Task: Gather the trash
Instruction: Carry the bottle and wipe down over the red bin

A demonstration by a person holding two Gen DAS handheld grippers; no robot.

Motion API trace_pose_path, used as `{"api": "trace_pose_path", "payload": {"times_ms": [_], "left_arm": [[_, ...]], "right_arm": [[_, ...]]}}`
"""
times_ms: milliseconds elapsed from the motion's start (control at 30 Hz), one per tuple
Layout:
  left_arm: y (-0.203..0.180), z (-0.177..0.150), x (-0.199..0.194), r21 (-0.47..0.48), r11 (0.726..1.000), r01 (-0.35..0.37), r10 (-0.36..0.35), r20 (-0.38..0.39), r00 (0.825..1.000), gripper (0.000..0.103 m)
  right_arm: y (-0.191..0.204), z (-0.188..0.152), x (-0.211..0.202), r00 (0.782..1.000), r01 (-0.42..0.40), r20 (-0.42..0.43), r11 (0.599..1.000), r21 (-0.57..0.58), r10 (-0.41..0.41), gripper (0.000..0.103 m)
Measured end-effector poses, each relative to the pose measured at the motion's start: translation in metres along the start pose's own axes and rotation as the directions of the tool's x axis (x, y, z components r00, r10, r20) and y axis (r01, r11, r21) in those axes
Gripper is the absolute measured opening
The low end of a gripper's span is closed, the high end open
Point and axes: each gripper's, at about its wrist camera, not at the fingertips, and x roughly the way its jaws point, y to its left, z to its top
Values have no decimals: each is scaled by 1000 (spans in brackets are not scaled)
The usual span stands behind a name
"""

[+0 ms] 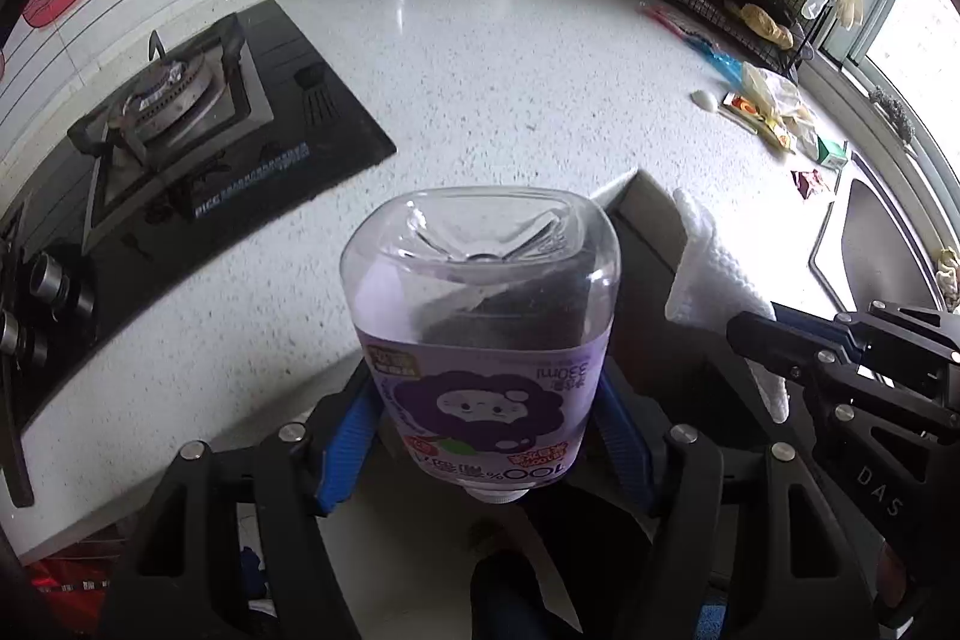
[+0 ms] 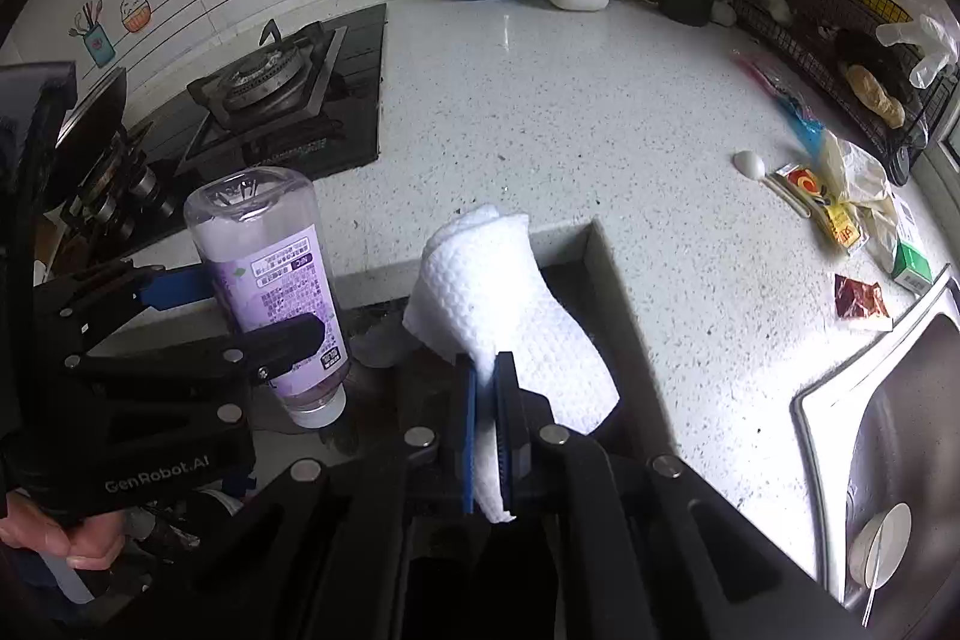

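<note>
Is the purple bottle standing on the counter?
No, the purple bottle is held upside down in the air, clamped between the left gripper's fingers, its cap pointing down.

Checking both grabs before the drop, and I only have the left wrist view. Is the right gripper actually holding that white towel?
Observer: Yes. The right gripper has its fingers shut on the white towel, with a fold pinched between them.
Operator: Anything in the sink? I only see its edge.
Observer: A white spoon-like utensil lies in the sink.
Operator: How does the bottle sit from the side?
Observer: The purple bottle hangs tilted, cap end down, in the left gripper, with one black finger across its printed label.
</note>
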Motion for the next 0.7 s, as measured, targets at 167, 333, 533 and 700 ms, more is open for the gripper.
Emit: {"api": "trace_pose_path", "payload": {"times_ms": [167, 333, 533, 700], "left_arm": [[3, -33, 15, -3, 1000, 1, -1, -52, 999, 66], [4, -62, 40, -17, 1000, -3, 1, -110, 994, 66], [3, -89, 79, -10, 1000, -11, 10, -161, 987, 66], [2, -102, 116, -16, 1000, -13, 9, -195, 981, 66]], "right_arm": [[6, -29, 20, 997, -21, -69, 1000, 15, 22, 5], [9, -57, 44, 992, -25, -123, 999, 19, 28, 5], [6, -85, 79, 986, -44, -162, 999, 28, 48, 5], [-2, -100, 109, 983, -55, -175, 998, 26, 59, 5]]}}
